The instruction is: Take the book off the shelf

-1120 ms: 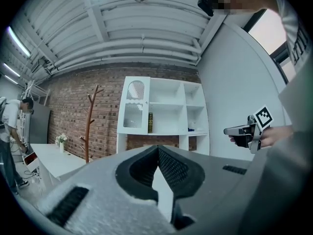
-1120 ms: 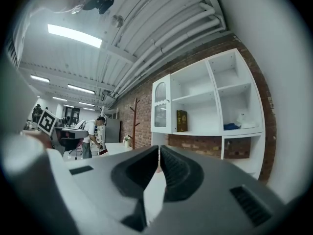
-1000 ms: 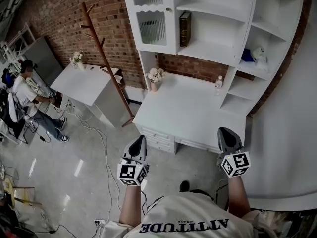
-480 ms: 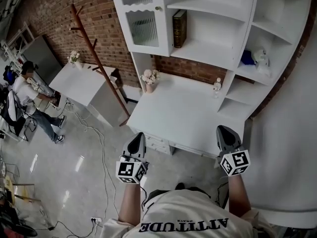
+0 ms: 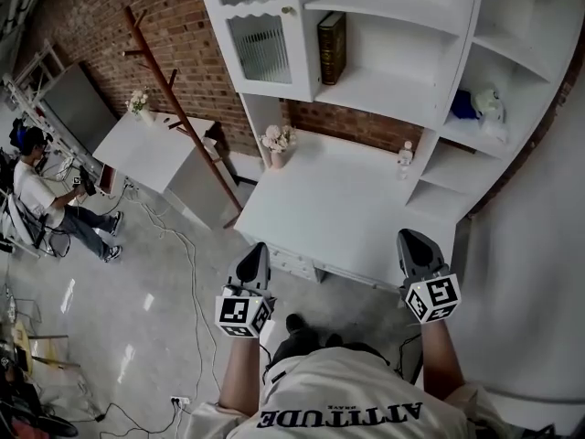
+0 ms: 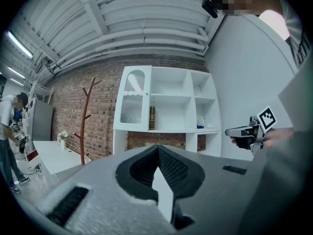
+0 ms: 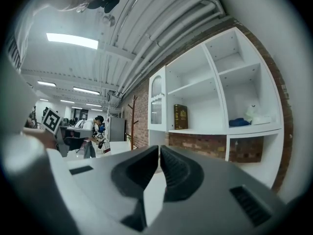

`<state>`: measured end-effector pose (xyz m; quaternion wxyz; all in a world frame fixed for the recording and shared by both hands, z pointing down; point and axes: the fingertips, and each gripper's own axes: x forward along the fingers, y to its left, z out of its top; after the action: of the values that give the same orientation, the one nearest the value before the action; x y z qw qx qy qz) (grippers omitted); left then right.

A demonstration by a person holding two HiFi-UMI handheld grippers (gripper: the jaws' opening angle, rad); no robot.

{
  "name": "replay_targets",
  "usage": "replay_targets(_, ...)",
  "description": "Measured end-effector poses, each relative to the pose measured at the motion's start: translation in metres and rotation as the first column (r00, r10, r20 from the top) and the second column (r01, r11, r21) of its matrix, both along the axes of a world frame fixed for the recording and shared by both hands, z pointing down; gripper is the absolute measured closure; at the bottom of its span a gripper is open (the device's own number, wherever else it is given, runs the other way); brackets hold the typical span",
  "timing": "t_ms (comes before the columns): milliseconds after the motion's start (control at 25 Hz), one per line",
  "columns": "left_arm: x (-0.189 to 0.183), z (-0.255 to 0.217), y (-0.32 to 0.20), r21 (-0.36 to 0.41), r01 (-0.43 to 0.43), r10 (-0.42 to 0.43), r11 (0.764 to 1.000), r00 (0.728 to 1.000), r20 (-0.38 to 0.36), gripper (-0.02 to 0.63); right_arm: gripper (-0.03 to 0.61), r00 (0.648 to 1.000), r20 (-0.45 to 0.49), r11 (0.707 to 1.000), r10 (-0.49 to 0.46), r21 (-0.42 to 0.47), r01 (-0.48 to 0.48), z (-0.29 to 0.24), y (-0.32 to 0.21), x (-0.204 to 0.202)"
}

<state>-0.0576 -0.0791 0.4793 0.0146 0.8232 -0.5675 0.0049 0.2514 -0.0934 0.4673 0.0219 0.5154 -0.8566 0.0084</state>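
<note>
Two grippers show in the head view, the left gripper (image 5: pixel 255 251) and the right gripper (image 5: pixel 409 239), near the front of a white desk (image 5: pixel 347 199). The book (image 5: pixel 331 35) stands upright on the shelf (image 5: pixel 384 90), well apart from both. The shirt (image 5: pixel 340 401) says "ATTITUDE".

The left gripper view shows its jaws pressed together with nothing in them, and a wooden coat stand (image 6: pixel 85 124).

The right gripper view shows its jaws closed and empty too. Only here can you see gold print on the book's cover, maybe a title, too small to read.
</note>
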Motion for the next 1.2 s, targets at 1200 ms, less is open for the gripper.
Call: replay_targets(1200,-0.039,-0.017,-0.205,0.046,-0.204,0.207,0.978,0.976,-0.068,0.588,0.545,0.989,-0.023,0.989,0.143,0.049,-0.142,-0.039,-0.168,-0.064)
